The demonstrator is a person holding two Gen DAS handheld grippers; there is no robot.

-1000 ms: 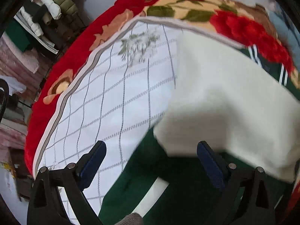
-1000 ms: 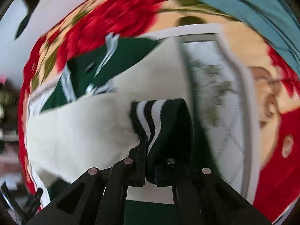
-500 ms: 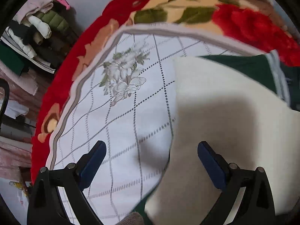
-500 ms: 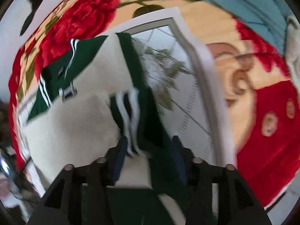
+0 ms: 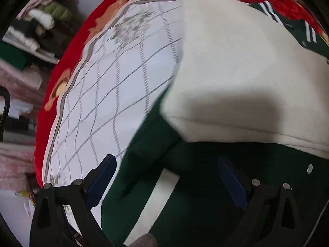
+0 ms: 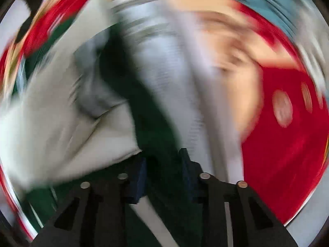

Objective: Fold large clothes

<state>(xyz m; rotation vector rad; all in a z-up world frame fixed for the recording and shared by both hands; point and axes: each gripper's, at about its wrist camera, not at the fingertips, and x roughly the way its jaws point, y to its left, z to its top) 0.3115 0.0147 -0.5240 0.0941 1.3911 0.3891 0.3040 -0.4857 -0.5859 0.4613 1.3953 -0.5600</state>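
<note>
Red floral blanket [image 5: 67, 47] covers the bed, and over it lies a white quilted sheet [image 5: 115, 86] with a grey grid, which serves as the folding surface. Beyond the blanket's far edge a rack of stacked clothes [image 5: 41, 22] stands against the wall.

On that sheet lies the green and cream jacket [image 5: 236, 65]: its cream panel is folded over on top, and dark green fabric spreads out from under the panel's near edge, toward both cameras. White stripes on green show at the panel's far right corner.

The left hand-held gripper [image 5: 164, 179] hovers over the green fabric just below the panel's near edge, its blue pads spread wide with nothing between them. The right hand-held gripper [image 6: 163, 170] is harder to read: the view is smeared by fast motion, dark green cloth sits in the narrow gap between its pads, and I cannot tell whether they pinch it or merely straddle it.

The risks follow from that speed. If the right one is gripping, a quick pull could drag the cream panel off its fold and skew the stack; if it is not, the cloth may slip free and flop into a crease. With the left one unengaged, nothing pins the garment, so the whole jacket could slide across the smooth sheet.
</note>
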